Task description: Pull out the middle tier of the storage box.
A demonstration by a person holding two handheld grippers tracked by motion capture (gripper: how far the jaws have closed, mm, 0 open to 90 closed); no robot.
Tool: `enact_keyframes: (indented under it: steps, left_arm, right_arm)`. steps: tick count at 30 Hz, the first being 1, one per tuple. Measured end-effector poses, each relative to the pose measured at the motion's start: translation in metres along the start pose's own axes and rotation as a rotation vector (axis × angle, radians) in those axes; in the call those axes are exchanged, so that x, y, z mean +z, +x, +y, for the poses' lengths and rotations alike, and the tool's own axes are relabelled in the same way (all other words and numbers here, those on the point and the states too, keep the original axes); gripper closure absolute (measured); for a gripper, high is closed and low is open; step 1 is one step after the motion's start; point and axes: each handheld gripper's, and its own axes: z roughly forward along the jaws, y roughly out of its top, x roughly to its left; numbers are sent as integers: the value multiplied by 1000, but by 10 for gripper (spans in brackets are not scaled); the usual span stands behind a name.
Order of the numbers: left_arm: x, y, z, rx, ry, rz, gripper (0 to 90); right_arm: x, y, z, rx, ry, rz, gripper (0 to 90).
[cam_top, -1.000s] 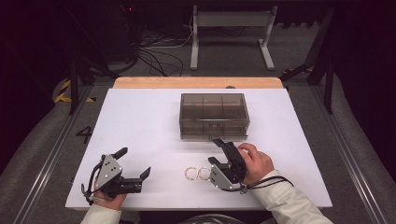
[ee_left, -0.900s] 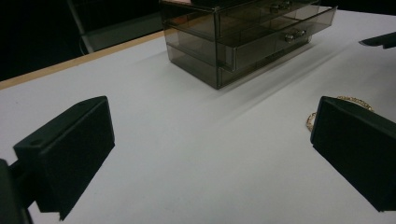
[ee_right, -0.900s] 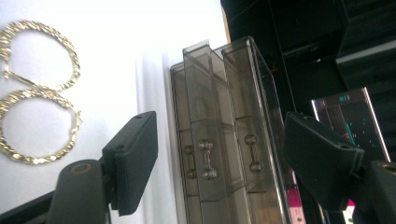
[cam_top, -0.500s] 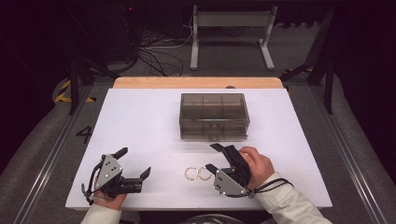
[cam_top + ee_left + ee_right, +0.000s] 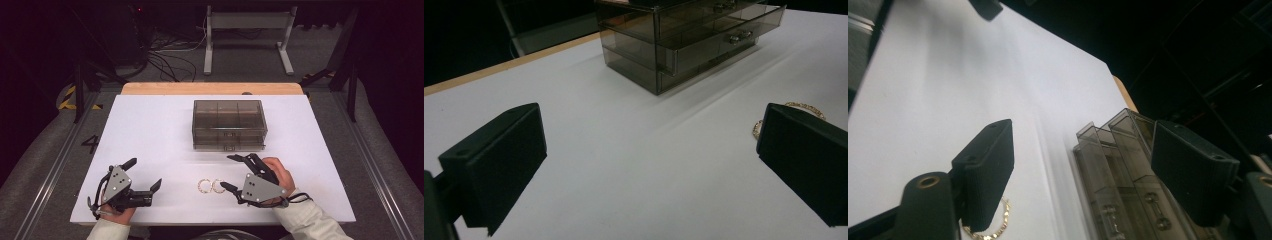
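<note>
Both grippers are held wide open and empty: the right gripper (image 5: 232,172) beside the gold rings (image 5: 211,186), the left gripper (image 5: 145,172) near the counter's (image 5: 150,130) front edge.

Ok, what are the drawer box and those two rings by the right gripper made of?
Drawer box: looks like smoky, glossy clear plastic, since its dividers and drawers show through the walls. Rings: gold-coloured with a textured or linked rim, probably metal bracelets, though plated metal or plastic cannot be ruled out.
</note>
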Motion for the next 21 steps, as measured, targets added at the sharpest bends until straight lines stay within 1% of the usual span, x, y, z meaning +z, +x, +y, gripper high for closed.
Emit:
enact_keyframes:
  steps: [1,2,3,4,5,6,7,8,9,10,11,12,13,14,15,16,17,18,19,20,21]
  left_arm:
    - [0,0,0,-3,0,-1,5]
    - [0,0,0,-3,0,-1,5]
    - [0,0,0,-2,-1,0,5]
    - [0,0,0,-3,-1,0,5]
    - [0,0,0,-4,-1,1,5]
    - [0,0,0,-4,-1,1,5]
    - [0,0,0,-4,-1,0,5]
    - [0,0,0,-4,-1,0,5]
    - [0,0,0,-3,-1,0,5]
    - [0,0,0,-4,-1,0,5]
    - [0,0,0,-4,-1,0,5]
    - [0,0,0,-4,-1,0,5]
    - [0,0,0,-4,0,-1,5]
    - [0,0,0,-4,0,-1,5]
    - [0,0,0,-3,0,-1,5]
    - [0,0,0,-5,1,1,5]
    - [0,0,0,-5,1,1,5]
    - [0,0,0,-4,2,2,5]
    - [0,1,0,-5,3,2,5]
    - [0,1,-1,-5,3,2,5]
    - [-1,1,-1,-6,4,4,5]
  right_arm:
    - [-1,-4,-1,39,-14,15,260]
    - [-1,-4,-1,39,-14,15,260]
    - [-2,-8,-2,71,-23,29,261]
    - [-2,-8,-2,71,-23,29,261]
    - [-3,-12,-3,101,-38,41,265]
    - [-3,-12,-3,101,-38,41,265]
    - [-4,-16,-3,133,-48,51,271]
    - [-4,-16,-3,133,-48,51,271]
    - [-4,-18,-4,148,-52,57,278]
    - [-5,-21,-5,173,-55,67,288]
    - [-5,-27,-6,219,-67,98,305]
    - [-5,-27,-6,219,-67,98,305]
    - [-5,-33,-9,265,-72,117,315]
    - [-5,-33,-9,265,-72,117,315]
    - [-5,-40,-11,319,-76,147,322]
    - [-6,-44,-13,343,-79,151,328]
    - [-6,-44,-13,343,-79,151,328]
    - [-6,-47,-14,367,-81,157,340]
    - [-5,-54,-16,411,-73,179,354]
    - [-5,-54,-16,411,-73,179,354]
    - [-5,-57,-17,428,-63,186,372]
